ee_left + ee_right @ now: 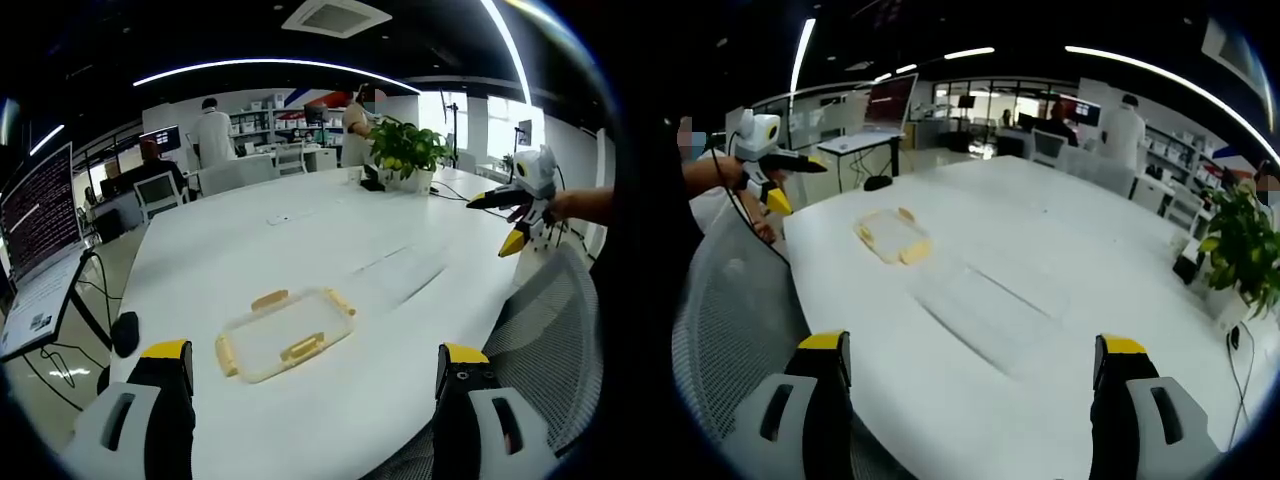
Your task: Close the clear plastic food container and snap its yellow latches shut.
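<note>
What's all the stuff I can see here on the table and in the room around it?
Lid: one, clear with yellow latches, flat on the table's near part.
Container base: one, clear, on the table apart from the lid.
Table: one, white, large.
Potted plant: one, green, far end of the table.
Mesh chair: one, grey, at the table's edge.
Laptop: one, screen lit, on a stand beside the table.
People: several, at desks in the background.
Left hand-held gripper: white and yellow, jaws open, empty.
Right hand-held gripper: same colours, jaws open, empty.

Lid (285, 336) on table (300, 240) (container (400, 272) beside).
</note>
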{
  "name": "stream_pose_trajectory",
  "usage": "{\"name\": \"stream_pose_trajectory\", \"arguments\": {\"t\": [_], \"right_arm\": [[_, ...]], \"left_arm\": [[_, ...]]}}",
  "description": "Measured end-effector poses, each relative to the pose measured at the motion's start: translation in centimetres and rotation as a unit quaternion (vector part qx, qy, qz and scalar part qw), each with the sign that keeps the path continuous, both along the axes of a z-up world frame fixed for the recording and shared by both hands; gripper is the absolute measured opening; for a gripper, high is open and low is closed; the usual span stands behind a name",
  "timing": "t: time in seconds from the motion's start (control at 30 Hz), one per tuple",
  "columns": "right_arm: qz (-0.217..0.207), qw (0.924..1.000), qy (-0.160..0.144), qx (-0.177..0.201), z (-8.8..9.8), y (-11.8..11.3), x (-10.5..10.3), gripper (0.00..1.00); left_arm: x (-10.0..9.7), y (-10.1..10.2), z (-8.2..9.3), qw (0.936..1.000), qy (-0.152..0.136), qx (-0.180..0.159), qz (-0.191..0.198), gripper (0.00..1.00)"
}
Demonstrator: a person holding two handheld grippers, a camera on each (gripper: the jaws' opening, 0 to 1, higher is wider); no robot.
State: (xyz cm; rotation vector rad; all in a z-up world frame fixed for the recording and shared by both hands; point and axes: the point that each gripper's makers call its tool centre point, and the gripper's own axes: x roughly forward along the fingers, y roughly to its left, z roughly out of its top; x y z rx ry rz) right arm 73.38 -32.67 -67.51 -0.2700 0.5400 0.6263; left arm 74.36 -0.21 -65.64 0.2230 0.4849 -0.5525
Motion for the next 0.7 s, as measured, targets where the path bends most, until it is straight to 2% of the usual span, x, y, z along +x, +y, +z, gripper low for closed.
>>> {"name": "stream_pose_trajectory", "arguments": {"t": [0.7], "right_arm": [[0.005, 1.0000, 0.001, -0.003, 0.03, -0.06, 0.09, 0.99]], "left_arm": [[-0.17, -0.08, 0.24, 1.0000, 0.001, 0.003, -0.004, 0.99]]}}
